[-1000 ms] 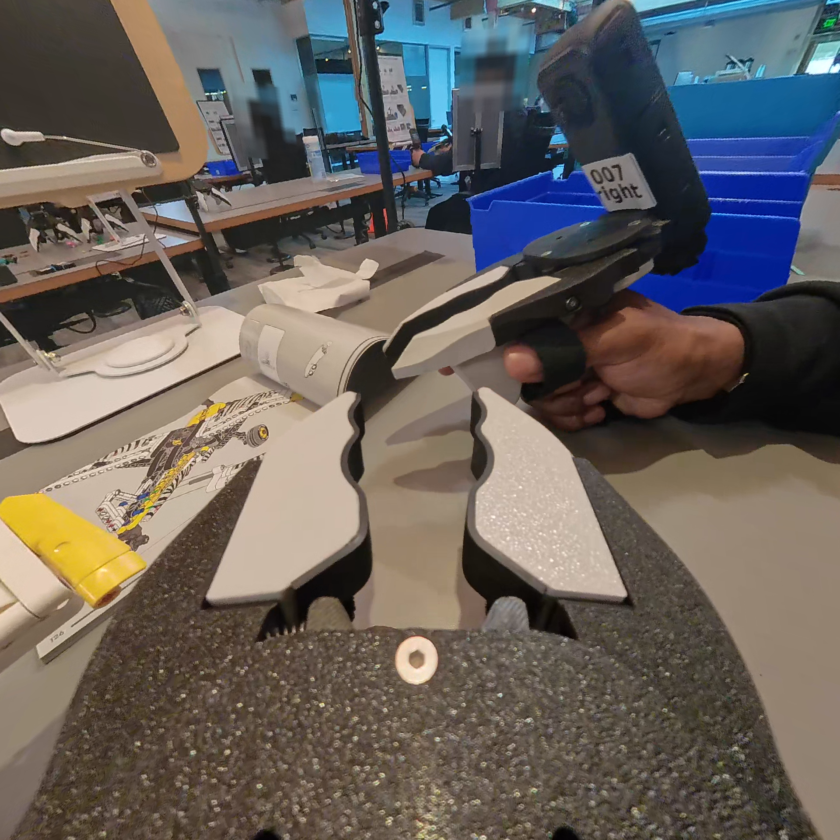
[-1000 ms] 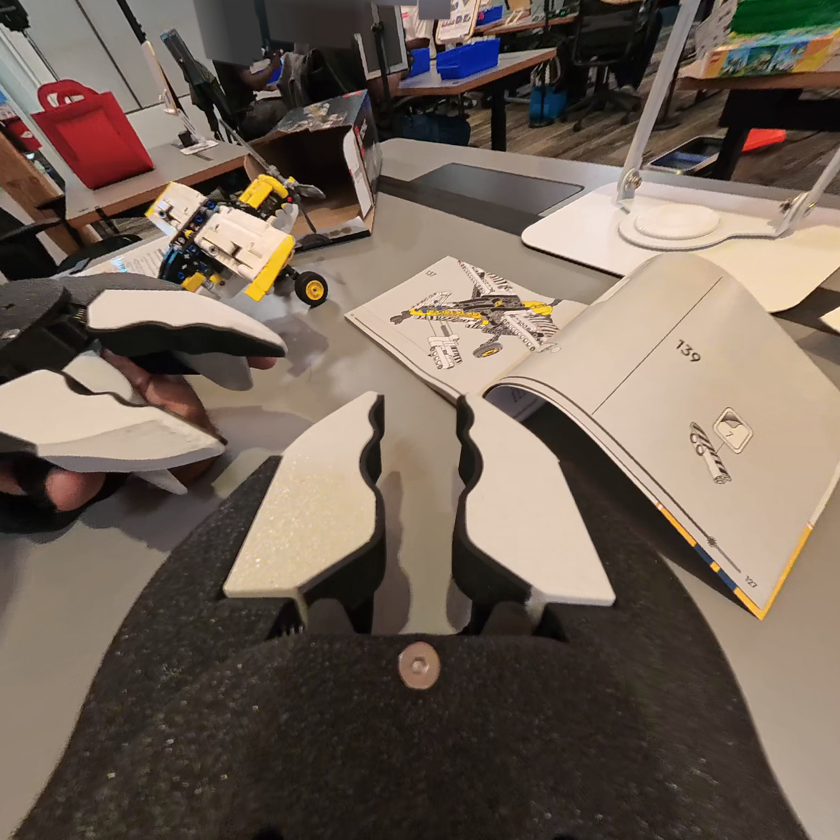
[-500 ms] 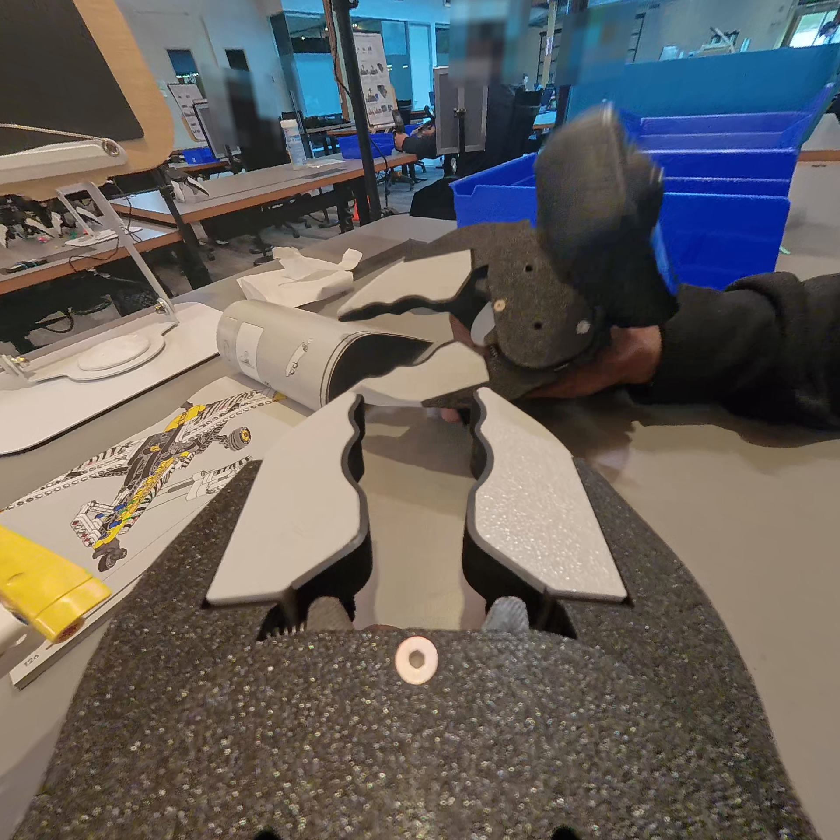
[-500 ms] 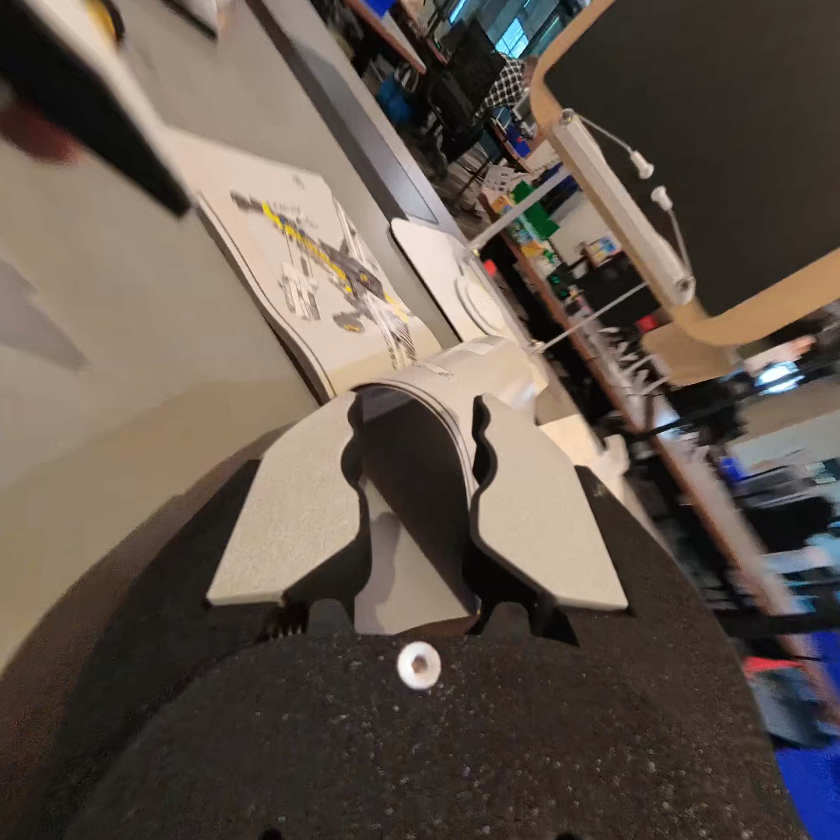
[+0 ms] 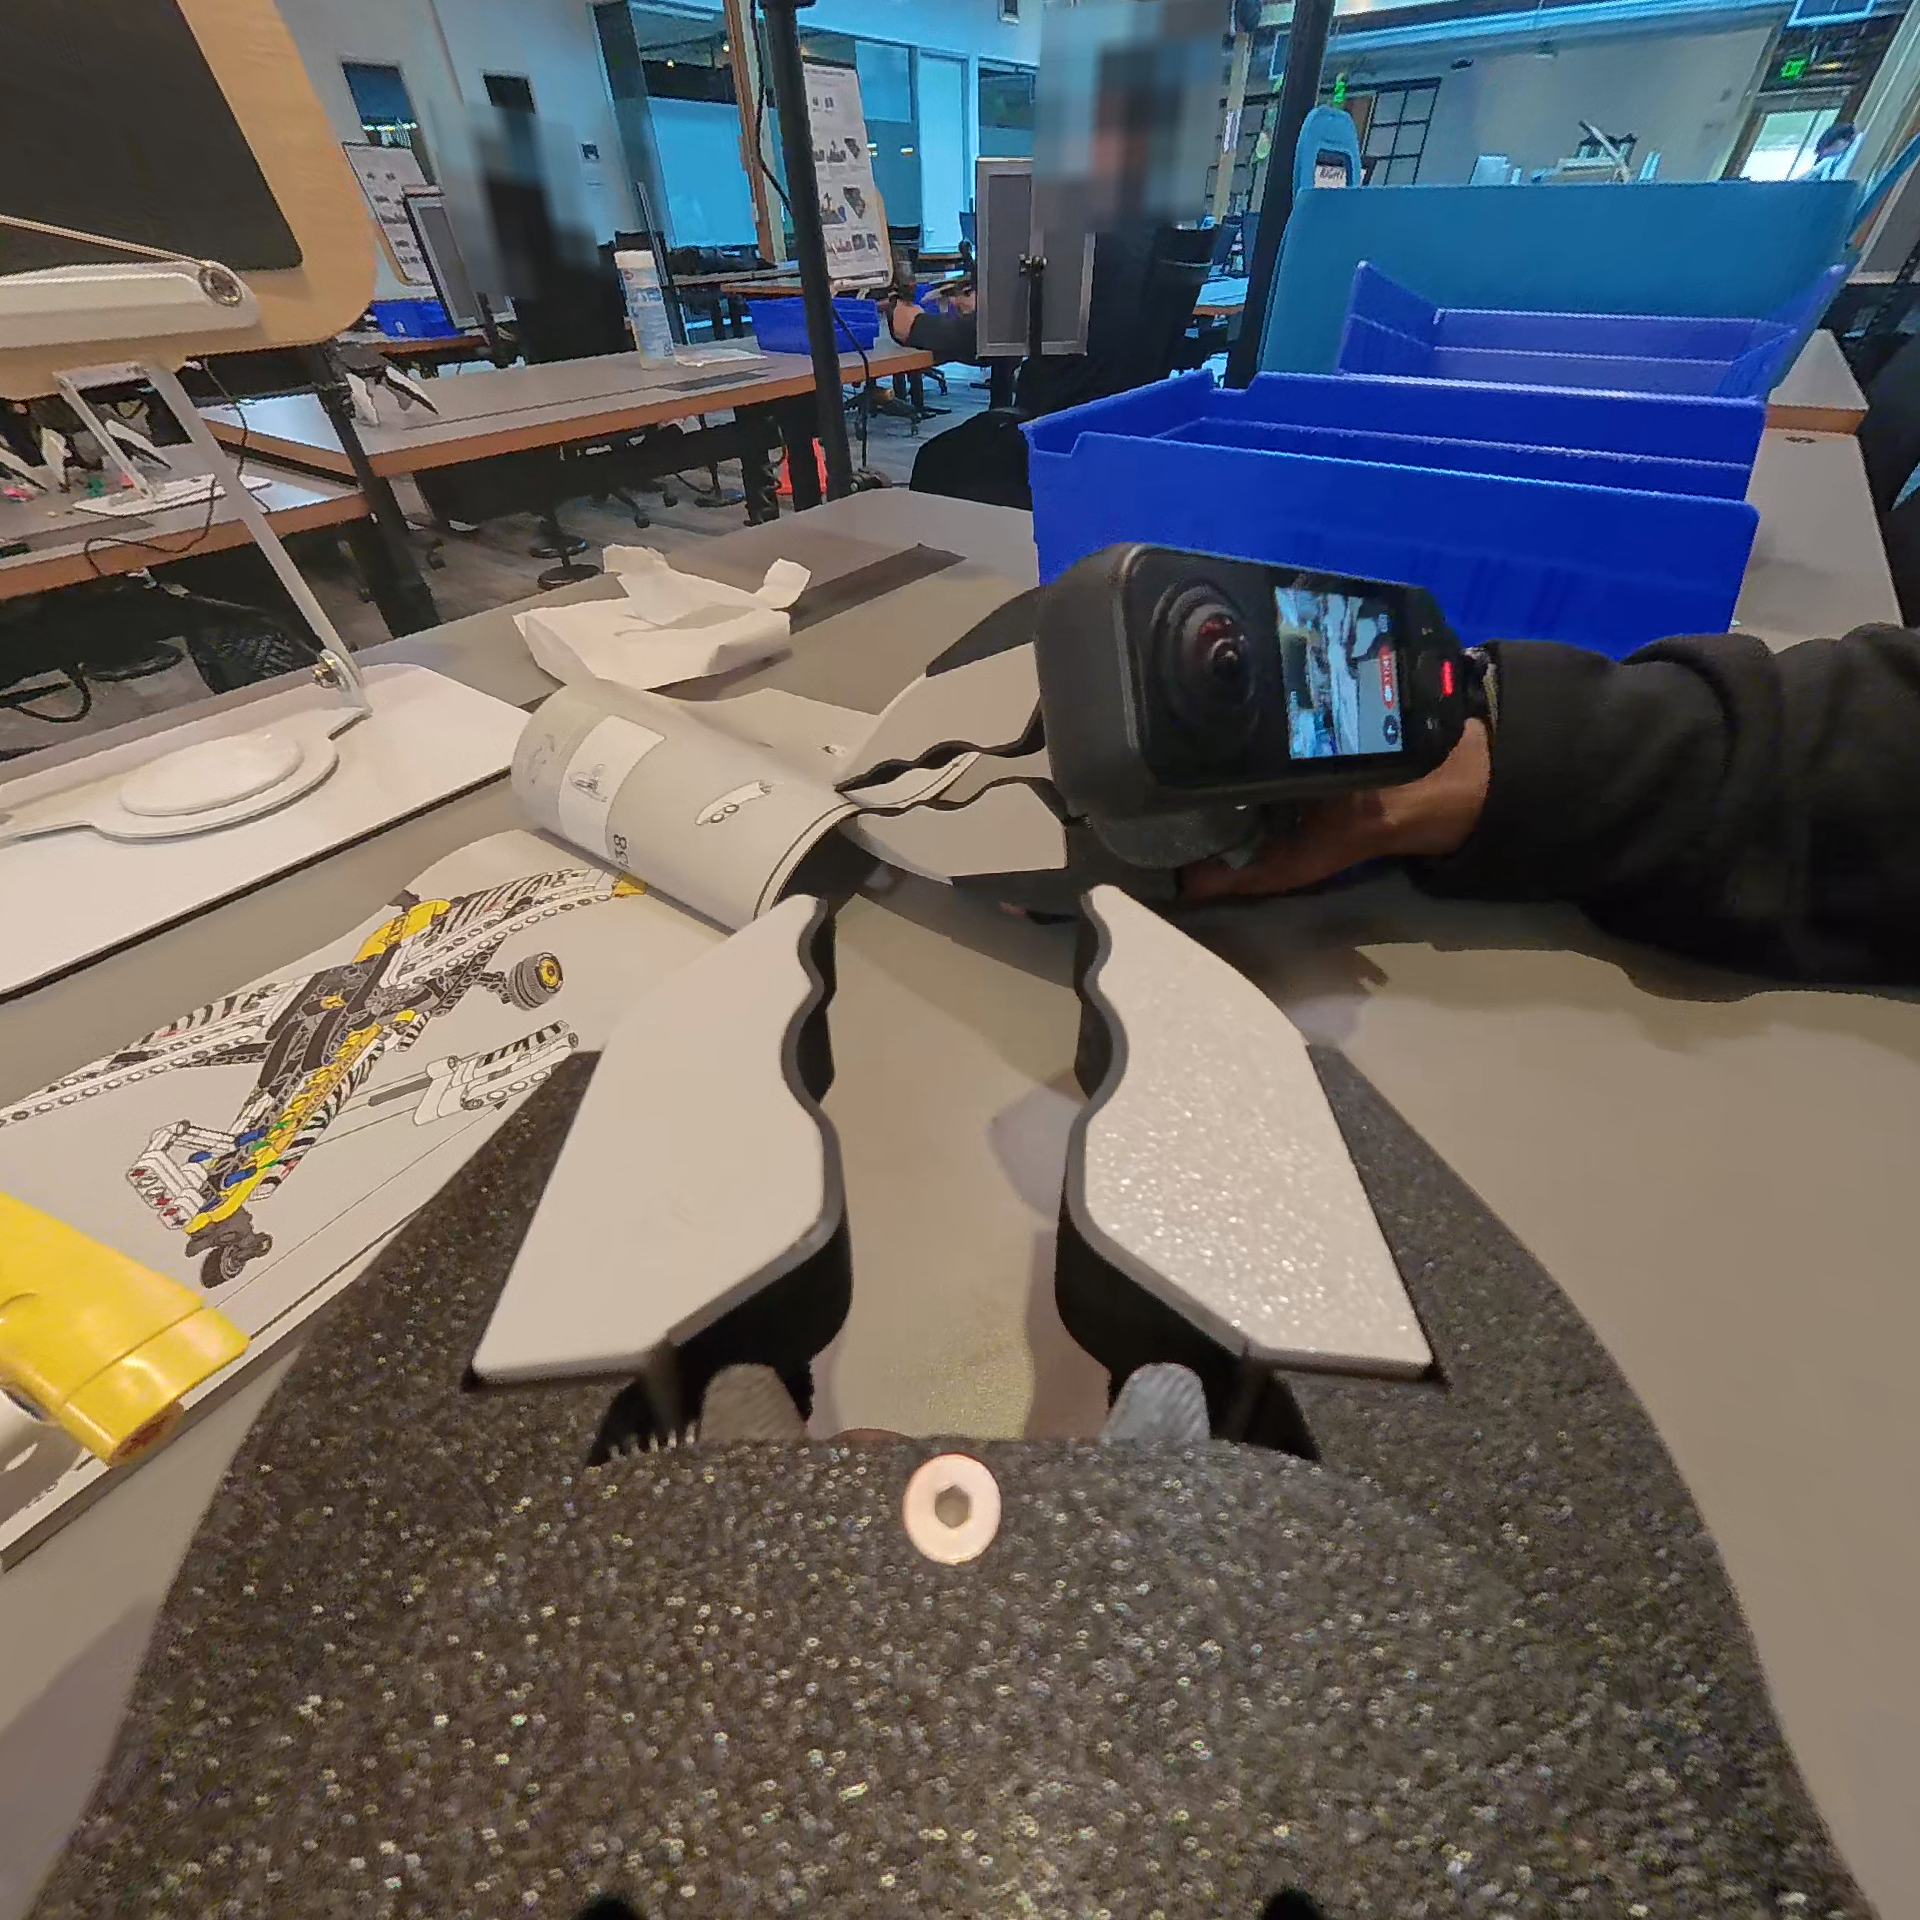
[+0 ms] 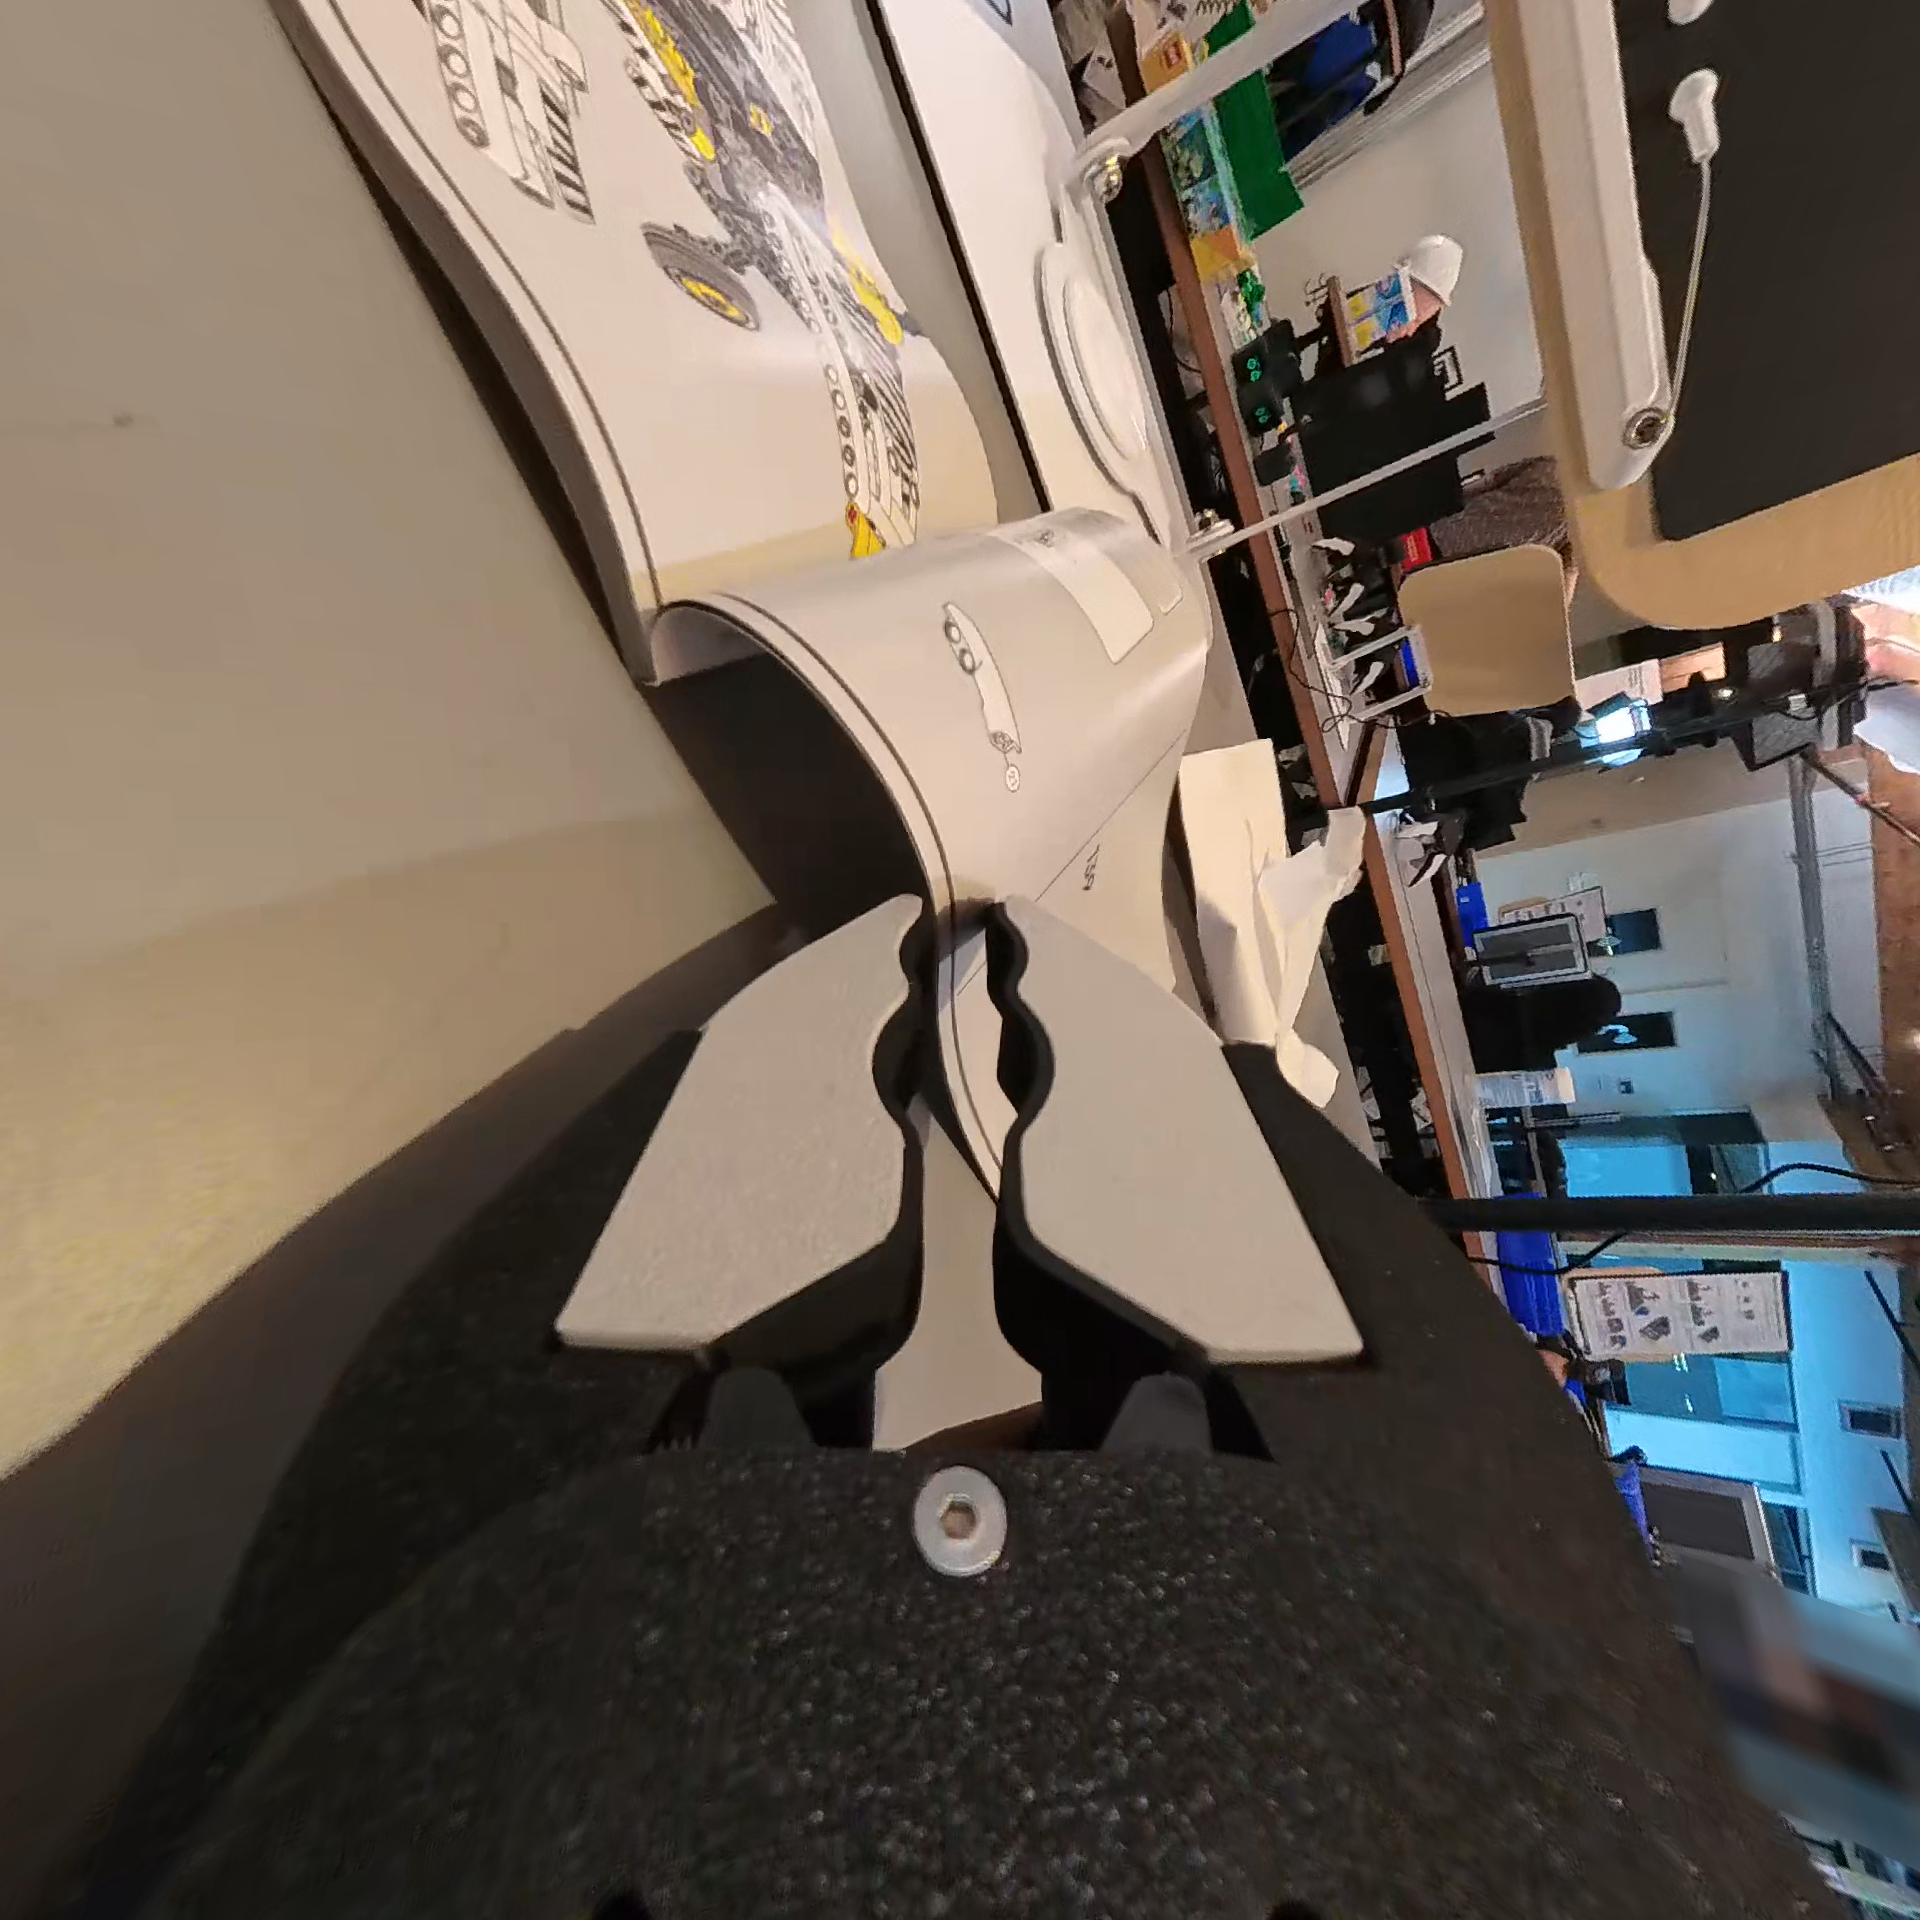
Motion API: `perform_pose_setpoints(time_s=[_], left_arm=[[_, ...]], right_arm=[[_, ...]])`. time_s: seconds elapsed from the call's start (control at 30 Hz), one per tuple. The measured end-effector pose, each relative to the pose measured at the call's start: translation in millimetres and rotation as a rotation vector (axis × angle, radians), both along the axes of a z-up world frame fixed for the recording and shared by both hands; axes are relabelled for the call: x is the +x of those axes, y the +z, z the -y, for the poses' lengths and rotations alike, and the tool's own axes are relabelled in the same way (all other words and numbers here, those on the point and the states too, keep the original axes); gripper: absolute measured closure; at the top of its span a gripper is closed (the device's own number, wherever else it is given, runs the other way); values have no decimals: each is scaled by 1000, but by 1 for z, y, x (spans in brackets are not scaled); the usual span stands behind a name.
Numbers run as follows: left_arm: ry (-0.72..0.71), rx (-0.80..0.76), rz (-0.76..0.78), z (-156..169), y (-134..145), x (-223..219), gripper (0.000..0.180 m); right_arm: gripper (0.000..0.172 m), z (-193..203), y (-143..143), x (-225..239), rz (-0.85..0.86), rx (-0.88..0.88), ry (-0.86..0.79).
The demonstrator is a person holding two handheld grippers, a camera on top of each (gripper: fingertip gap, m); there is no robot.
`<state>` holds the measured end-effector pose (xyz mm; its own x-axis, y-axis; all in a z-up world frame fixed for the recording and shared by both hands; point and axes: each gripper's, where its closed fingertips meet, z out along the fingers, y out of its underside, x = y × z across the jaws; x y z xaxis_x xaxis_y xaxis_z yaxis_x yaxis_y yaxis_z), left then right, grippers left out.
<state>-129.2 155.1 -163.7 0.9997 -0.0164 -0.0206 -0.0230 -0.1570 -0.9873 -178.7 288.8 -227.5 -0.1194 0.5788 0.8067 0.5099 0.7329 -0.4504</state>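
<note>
The right hand-held gripper (image 6: 961, 920) is rolled onto its side and its two grey fingers (image 6: 1122, 1122) are nearly together, pinching the curled grey page edge of the open printed instruction booklet (image 6: 997, 717); the sheet runs through the narrow slot between the pads and the tips press on it. A second ago this gripper sat upright with its jaws clearly apart and the page bowed freely beside it; half a second ago it was already tilted, with the page standing between wide jaws. From the left wrist view the same gripper (image 5: 862, 795) lies low on the grey worktop (image 5: 1558, 1195), its camera body facing sideways, held by a hand in a black sleeve (image 5: 1351, 831); earlier it was held level and higher up.

The left hand-held gripper (image 5: 951, 914) hovers over the worktop with its jaws apart and nothing between them, much as before, just short of the rolled page (image 5: 665, 800). The booklet's flat page with the yellow-and-black model drawing (image 5: 312, 1039) lies to its left, and a yellow plastic model part (image 5: 94, 1340) shows at the left edge. Beyond are a crumpled white tissue (image 5: 665, 623), a white lamp base (image 5: 208, 769) and stacked blue plastic bins (image 5: 1403, 509).
</note>
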Motion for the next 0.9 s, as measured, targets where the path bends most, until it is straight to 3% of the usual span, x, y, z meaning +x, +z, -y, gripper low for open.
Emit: perform_pose_setpoints(time_s=[0.9], left_arm=[[-1, -1, 5, 0, 0, -1, 137]], right_arm=[[162, 2, 5, 2, -52, 19, 10]])
